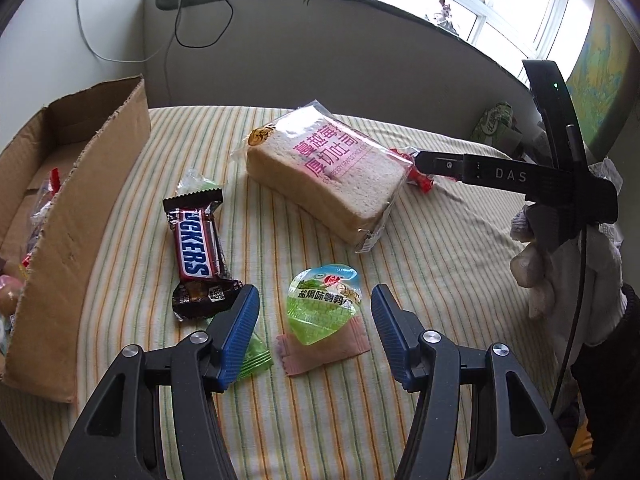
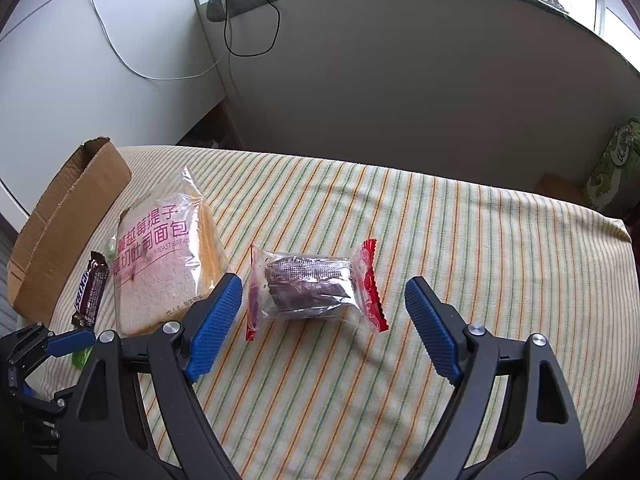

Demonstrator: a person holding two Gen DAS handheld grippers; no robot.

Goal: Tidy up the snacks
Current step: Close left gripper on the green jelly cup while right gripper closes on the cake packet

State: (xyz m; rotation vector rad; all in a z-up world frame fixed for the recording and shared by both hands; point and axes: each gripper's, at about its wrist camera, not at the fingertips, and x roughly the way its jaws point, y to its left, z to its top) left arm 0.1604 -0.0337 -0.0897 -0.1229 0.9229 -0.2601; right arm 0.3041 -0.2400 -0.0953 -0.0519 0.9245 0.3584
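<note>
My left gripper stands open over a green jelly cup that lies on a pink packet; its pads do not touch the cup. A small green packet lies under the left finger. A Snickers bar and a bagged toast loaf lie farther off. My right gripper is open around a clear, red-edged packet with a dark cake, apart from it. The loaf and the Snickers bar lie to its left.
An open cardboard box with several snacks inside stands at the left on the striped tablecloth. A gloved hand holds the right gripper. A green carton stands at the far right edge. Wall and windowsill lie behind.
</note>
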